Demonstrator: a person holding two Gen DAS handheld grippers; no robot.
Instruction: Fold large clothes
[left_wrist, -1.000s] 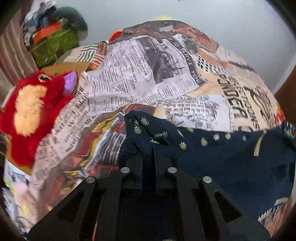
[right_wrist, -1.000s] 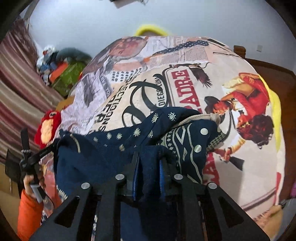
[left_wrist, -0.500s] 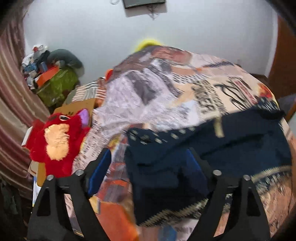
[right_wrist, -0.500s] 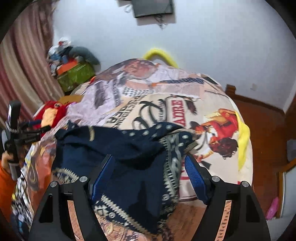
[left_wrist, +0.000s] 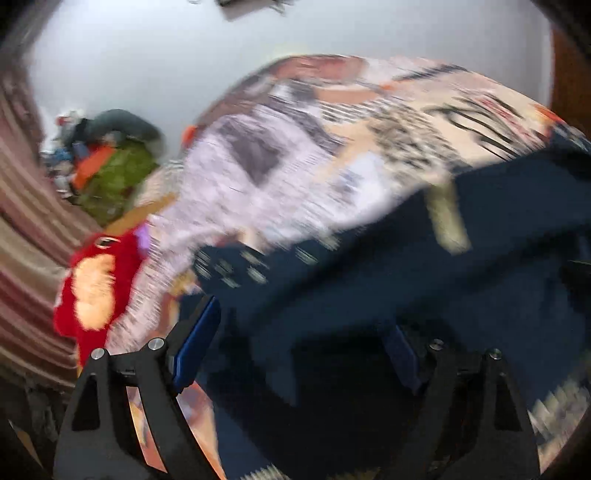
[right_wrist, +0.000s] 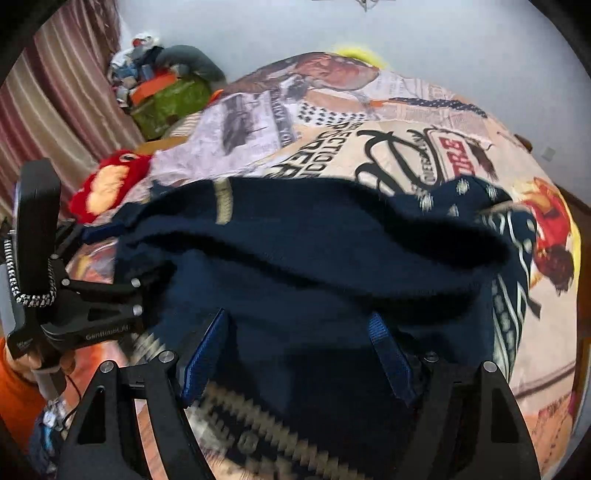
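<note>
Right view only: orange sleeve (right_wrist: 14, 387)

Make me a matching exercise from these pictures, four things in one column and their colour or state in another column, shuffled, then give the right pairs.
Things:
1. garment
2. plush toy
3. bag by the wall
4. right gripper

Colour or state:
A. green
B. jaws apart, gripping nothing
C. red with a pale yellow patch
D. dark navy, lying on the printed bedspread

Pairs: 1-D, 2-C, 3-A, 4-B
</note>
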